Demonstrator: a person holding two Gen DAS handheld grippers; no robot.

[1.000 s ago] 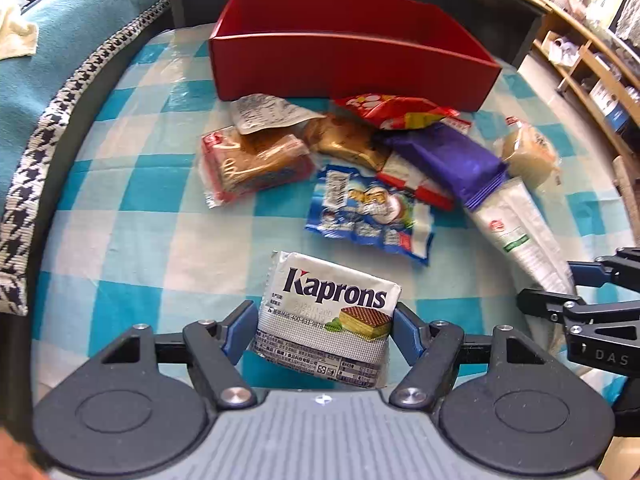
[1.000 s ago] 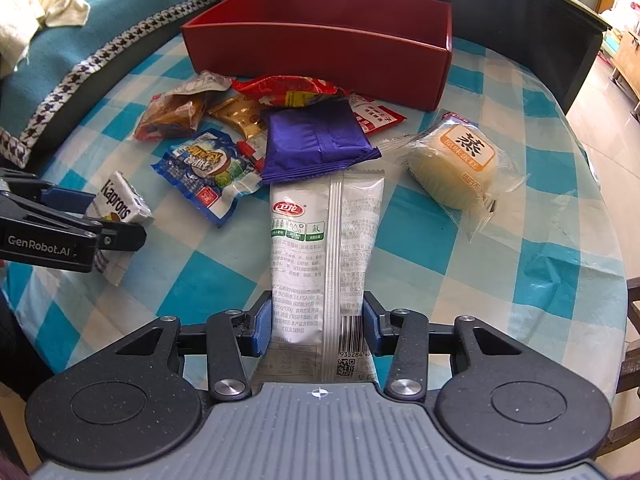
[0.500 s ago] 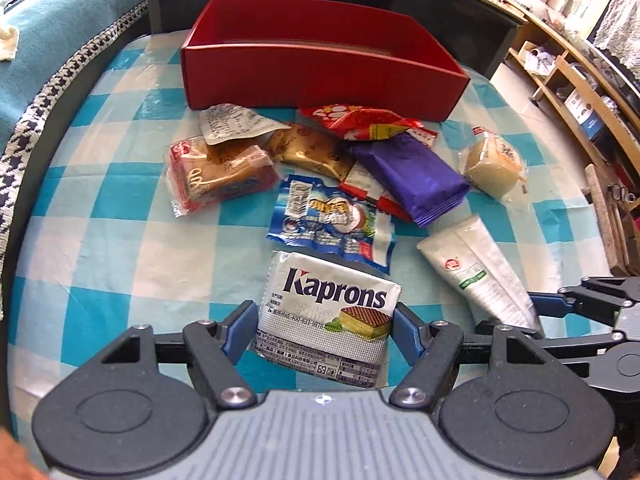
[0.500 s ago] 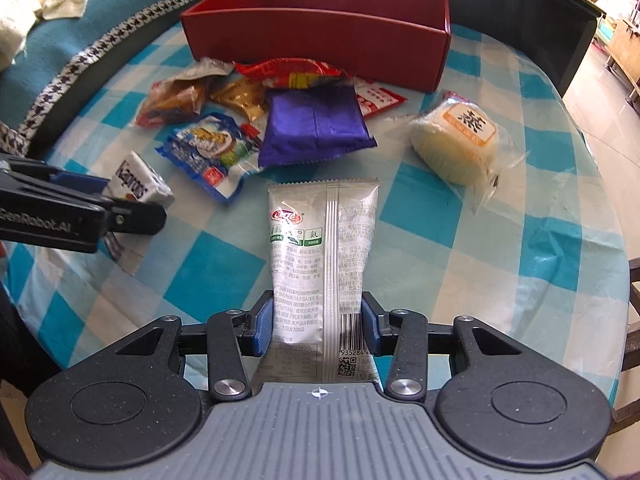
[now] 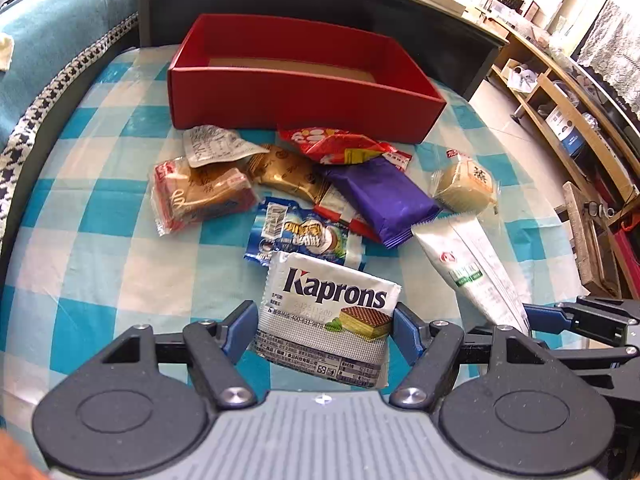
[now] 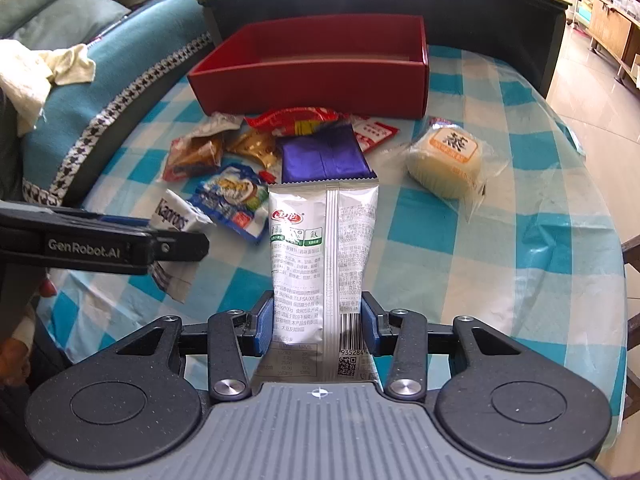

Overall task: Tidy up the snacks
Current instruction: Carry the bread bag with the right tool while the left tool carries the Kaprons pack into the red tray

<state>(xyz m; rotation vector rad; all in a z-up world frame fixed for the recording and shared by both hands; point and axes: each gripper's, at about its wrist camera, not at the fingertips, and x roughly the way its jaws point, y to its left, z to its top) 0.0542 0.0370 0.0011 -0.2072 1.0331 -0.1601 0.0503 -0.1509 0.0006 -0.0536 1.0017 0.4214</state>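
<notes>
both tongs clamped and lifted clear of the checked cloth, probably bound for the empty red cardboard box beyond the pile: left gripper pinching the white kaprons wafer packet, right gripper pinching the long silver-white snack sachet.

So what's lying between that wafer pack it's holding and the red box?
In the left wrist view, a heap of loose snacks lies on the checked cloth between the wafer pack and the red box.
</notes>
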